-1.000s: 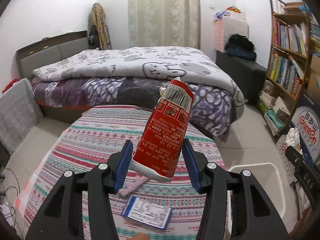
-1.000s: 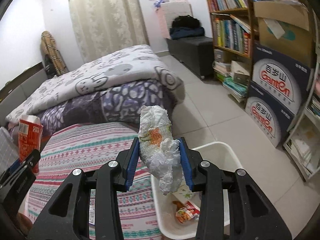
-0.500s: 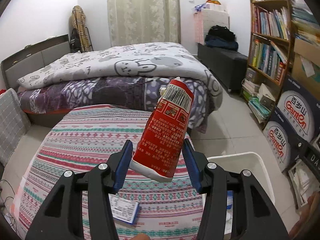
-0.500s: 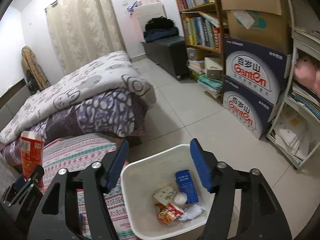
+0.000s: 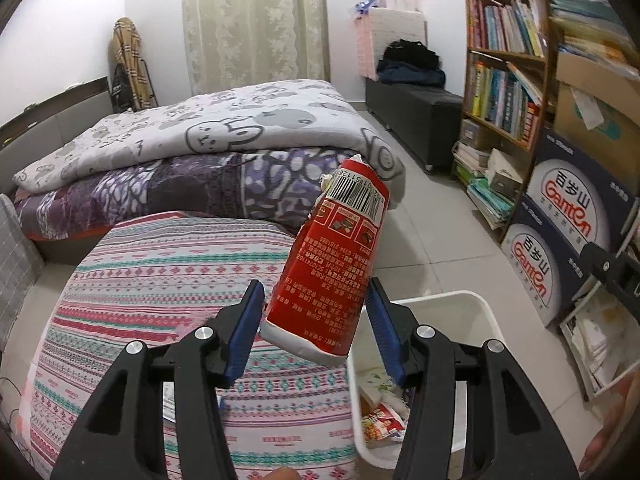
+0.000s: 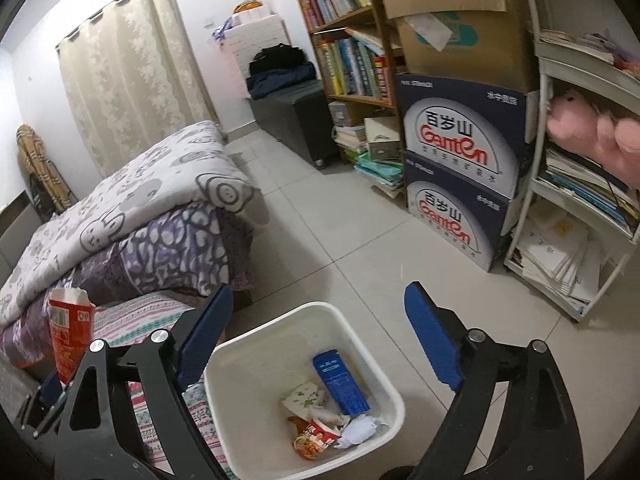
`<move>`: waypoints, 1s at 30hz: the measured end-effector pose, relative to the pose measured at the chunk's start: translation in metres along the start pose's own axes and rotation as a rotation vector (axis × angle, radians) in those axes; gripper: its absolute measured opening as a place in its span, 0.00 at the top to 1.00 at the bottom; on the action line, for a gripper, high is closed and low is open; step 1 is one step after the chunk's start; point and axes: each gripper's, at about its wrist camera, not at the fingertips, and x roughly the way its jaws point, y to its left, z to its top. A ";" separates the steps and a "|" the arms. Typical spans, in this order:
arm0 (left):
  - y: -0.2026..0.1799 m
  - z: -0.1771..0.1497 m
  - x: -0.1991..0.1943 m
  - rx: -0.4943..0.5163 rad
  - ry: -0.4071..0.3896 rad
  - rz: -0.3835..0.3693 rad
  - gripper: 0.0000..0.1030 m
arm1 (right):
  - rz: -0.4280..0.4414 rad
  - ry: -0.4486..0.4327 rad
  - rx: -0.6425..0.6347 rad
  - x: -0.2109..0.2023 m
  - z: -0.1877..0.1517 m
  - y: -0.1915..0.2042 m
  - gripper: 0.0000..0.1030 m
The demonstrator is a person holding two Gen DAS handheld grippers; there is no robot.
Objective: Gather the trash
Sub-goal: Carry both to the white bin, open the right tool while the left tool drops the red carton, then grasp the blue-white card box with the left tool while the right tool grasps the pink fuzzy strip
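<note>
My left gripper (image 5: 316,320) is shut on a red carton (image 5: 332,264) with a barcode, tilted, held above the patterned table edge beside the white bin (image 5: 476,300). The carton also shows in the right wrist view (image 6: 68,336). My right gripper (image 6: 320,340) is open and empty, above the white bin (image 6: 240,400). The bin holds a blue box (image 6: 340,380), a crumpled white wad (image 6: 360,430) and red wrappers (image 6: 316,438).
A round table with a striped patterned cloth (image 5: 160,300) carries a card (image 5: 170,396) under my left gripper. A bed (image 5: 200,148) stands behind. Bookshelves (image 5: 504,80) and blue-white water boxes (image 6: 460,184) line the right. Tiled floor (image 6: 340,240) lies between.
My right gripper opened and the white crumpled wad dropped into the bin. My left gripper has swung right with the red carton, toward the bin.
</note>
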 end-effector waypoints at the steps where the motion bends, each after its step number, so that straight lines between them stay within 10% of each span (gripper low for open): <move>1: -0.003 -0.001 0.001 0.004 0.004 -0.008 0.48 | -0.005 -0.001 0.006 0.000 0.001 -0.002 0.16; 17: -0.029 -0.013 0.009 0.051 0.082 -0.118 0.25 | -0.033 0.041 0.114 0.006 0.004 -0.026 0.08; 30: 0.070 -0.042 0.066 -0.319 0.336 0.230 0.14 | 0.020 0.123 0.032 0.017 -0.009 0.007 0.07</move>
